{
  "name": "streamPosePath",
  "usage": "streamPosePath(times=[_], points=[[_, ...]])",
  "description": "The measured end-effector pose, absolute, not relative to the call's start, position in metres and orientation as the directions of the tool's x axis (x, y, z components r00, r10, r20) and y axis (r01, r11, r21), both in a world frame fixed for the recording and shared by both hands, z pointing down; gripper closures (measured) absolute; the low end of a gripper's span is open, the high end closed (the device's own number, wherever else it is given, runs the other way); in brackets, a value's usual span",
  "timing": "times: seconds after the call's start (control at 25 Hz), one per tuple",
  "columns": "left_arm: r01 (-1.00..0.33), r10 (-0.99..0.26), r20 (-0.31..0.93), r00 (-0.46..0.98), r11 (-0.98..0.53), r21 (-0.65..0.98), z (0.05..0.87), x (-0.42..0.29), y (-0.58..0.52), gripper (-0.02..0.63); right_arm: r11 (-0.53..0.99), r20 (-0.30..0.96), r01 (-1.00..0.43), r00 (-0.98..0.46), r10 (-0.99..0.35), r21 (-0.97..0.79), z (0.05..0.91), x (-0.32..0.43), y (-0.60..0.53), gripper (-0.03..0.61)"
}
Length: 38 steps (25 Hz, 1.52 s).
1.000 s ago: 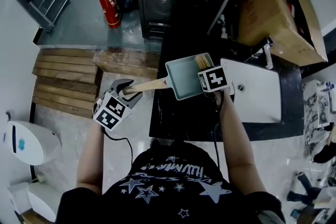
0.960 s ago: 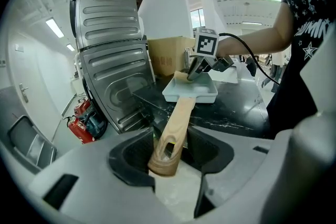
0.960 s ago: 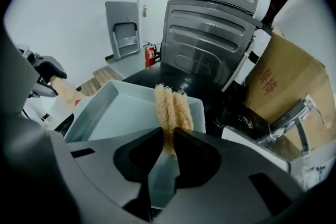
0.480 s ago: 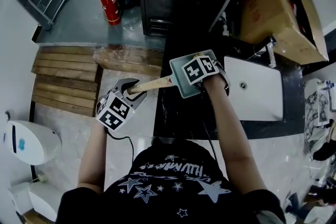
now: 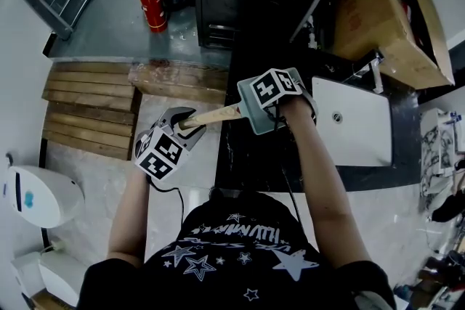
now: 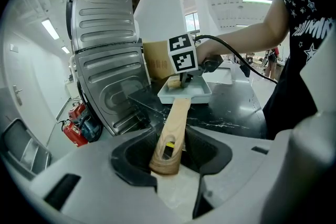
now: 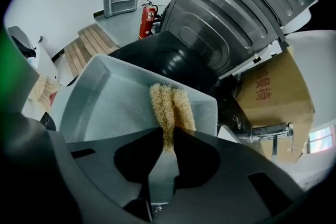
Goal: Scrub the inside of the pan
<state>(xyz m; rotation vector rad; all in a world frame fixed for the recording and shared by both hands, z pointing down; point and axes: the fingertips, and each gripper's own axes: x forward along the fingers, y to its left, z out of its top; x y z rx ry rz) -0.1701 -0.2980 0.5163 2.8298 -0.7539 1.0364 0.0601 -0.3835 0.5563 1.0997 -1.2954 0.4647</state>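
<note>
Ideally, the scourer (image 7: 170, 105) pinched in the right hand-held gripper (image 7: 167, 136) needed flat strokes inside the pan (image 7: 105, 107), the left hand-held gripper (image 6: 168, 152) jaws closing on its handle (image 6: 177, 115).

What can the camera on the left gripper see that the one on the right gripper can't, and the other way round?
Only the left gripper view: the wooden handle lying between the left gripper's closing jaws, plus the person's arm and starred shirt.

Only the right gripper view: how the right gripper pinches the scrub pad, and the wooden boards on the floor.

Both: the pan, the red fire extinguisher and the cardboard box.
</note>
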Motion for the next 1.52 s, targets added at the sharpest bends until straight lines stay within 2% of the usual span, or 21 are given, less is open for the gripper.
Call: streamPosePath(times=[0.48, 0.8, 1.08, 1.24, 1.52], points=[[-0.455, -0.435, 0.613, 0.660, -0.880, -0.135, 0.518, -0.168, -0.299, 0.433, 0.599, 0.977, -0.791, -0.010, -0.211, 0.121, 0.552, -0.024, -0.361, 0.517], [-0.460, -0.440, 0.617, 0.653, -0.877, -0.138, 0.516, -0.169, -0.298, 0.433, 0.555, 0.973, -0.830, -0.169, -0.159, -0.053, 0.549, -0.035, -0.353, 0.517], [-0.465, -0.444, 0.617, 0.650, -0.874, -0.139, 0.518, -0.170, -0.298, 0.433, 0.512, 0.938, -0.841, -0.300, -0.173, -0.174, 0.543, -0.040, -0.353, 0.517], [-0.463, -0.447, 0.606, 0.658, -0.875, -0.143, 0.516, -0.168, -0.298, 0.433, 0.501, 0.930, -0.850, -0.301, -0.210, -0.162, 0.531, -0.029, -0.353, 0.517], [-0.467, -0.448, 0.616, 0.648, -0.873, -0.142, 0.514, -0.169, -0.297, 0.433, 0.430, 0.948, -0.900, -0.196, -0.251, -0.072, 0.515, 0.032, -0.358, 0.517]])
